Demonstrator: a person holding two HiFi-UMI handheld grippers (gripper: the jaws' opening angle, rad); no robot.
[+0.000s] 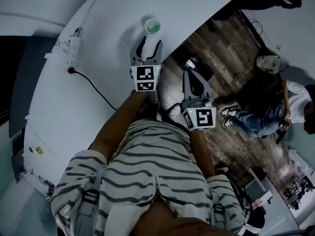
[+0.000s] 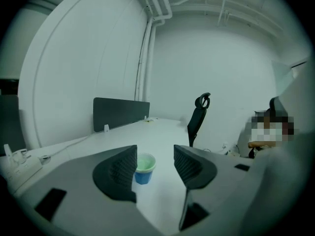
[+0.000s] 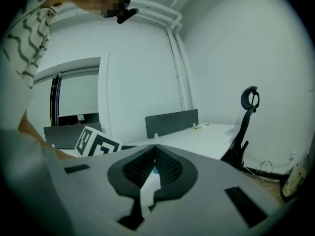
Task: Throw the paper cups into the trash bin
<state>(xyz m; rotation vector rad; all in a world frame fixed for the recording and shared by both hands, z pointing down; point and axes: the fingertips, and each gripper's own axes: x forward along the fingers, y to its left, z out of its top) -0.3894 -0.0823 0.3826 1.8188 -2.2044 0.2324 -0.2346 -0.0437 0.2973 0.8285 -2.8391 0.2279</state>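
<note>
Now, paper cup [image 1: 152, 26]: we find it standing upright on the white desk [image 1: 106, 58], near the far curved edge, mouth up.
Cup axis: vertical, so the round wall faces the fingers and a side-on pinch suits it.
Left gripper [image 1: 146, 44]: its fingers stand well apart and have hold of nothing.
Cup against left fingers: in the left gripper view the cup [image 2: 144, 167] lies straight ahead, beyond the tips. It is framed in the gap but sits nearer the finger on that view's left [image 2: 118, 173], and it is not yet between the pads.
Right gripper [image 1: 191, 82]: its fingers are pressed together on nothing, off the desk edge and above the wooden floor [image 1: 231, 53].
Nearer hand: we judge it is the left; the right gripper is well apart from the cup.
Coming move (our judgement): push the left gripper forward, shifted slightly to centre the cup, then close.
Cup contents: the inside looks pale green; we cannot tell whether anything is in it.
Trash bin: we make out no trash bin in any view.
Risk (our judgement): an off-centre finger could tip the light cup.
</note>
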